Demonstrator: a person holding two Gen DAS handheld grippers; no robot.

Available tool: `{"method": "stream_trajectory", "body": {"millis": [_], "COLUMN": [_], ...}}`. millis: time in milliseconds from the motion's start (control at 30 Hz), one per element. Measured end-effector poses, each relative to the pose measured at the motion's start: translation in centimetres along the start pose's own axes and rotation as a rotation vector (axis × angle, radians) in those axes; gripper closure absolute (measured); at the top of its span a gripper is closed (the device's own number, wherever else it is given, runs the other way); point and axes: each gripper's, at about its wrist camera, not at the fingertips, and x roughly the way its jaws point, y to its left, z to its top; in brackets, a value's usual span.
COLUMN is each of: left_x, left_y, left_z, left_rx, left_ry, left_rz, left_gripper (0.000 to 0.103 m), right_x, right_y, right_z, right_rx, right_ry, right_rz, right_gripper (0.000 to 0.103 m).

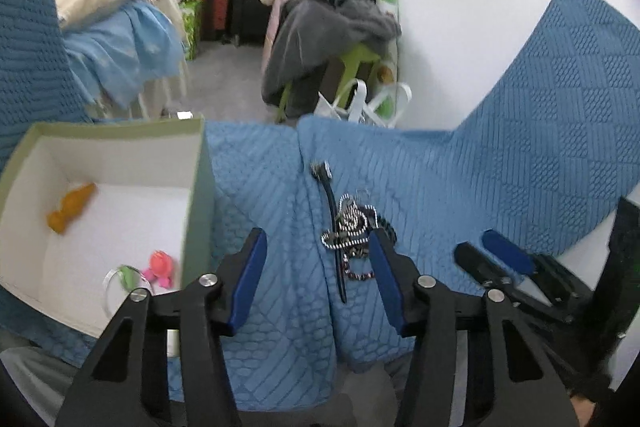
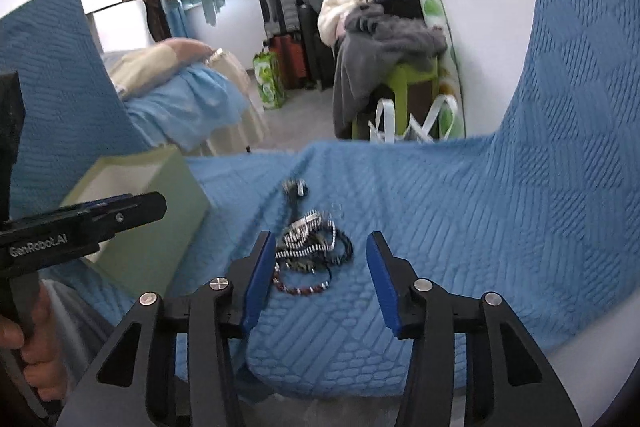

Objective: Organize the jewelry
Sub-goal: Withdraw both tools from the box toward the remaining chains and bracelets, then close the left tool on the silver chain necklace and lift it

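Currently the jewelry pile (image 2: pixel 310 251) lies on the blue quilt (image 2: pixel 460 227) just ahead between the half-open, empty right tongs (image 2: pixel 318 267), off the left tongs' (image 1: pixel 318 267) right pad; right hand nearer.

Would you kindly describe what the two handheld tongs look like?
Both the left tongs and right tongs are black plastic with angular cut-out arms, silver round pivot bolts and blue pads lining the fingers. The left one's side carries white "GenRobot.AI" lettering.

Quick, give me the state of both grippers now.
Left gripper: open, holding nothing, beside the jewelry pile.
Right gripper: open, holding nothing, just short of the pile.
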Motion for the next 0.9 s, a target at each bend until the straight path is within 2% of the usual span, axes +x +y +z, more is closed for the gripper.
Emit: {"method": "stream_trajectory", "body": {"millis": [167, 300, 533, 767, 833, 900], "left_x": [2.3, 4.1, 6.6, 8.8, 9.2, 9.5], "left_y": [0.6, 1.0, 1.2, 1.2, 1.3, 1.2], "left_z": [-0.5, -0.7, -1.7, -2.4, -2.4, -2.4], "left_rx": [-0.034, -0.052, -0.046, -0.048, -0.058, -0.057], "left_ry": [0.063, 0.099, 0.157, 0.202, 0.207, 0.206], "left_rz": [-0.032, -0.043, -0.055, -0.077, -0.095, -0.1], "left_gripper": [0.063, 0.07, 0.072, 0.078, 0.078, 0.078], "right_x": [3.1, 5.4, 8.2, 10.0, 10.1, 10.0], "right_y": [-0.2, -0.5, -1.5, -0.9, -1.0, -1.6], "right_z": [-2.0, -2.9, -3.5, -3.2, -3.2, -3.1], "right_rx": [-0.018, -0.041, -0.043, -0.105, -0.109, -0.08], "right_ry": [0.052, 0.075, 0.11, 0.107, 0.106, 0.107], "right_rz": [0.033, 0.049, 0.065, 0.067, 0.056, 0.052], "right_gripper": [0.066, 0.07, 0.076, 0.082, 0.095, 0.098]}}
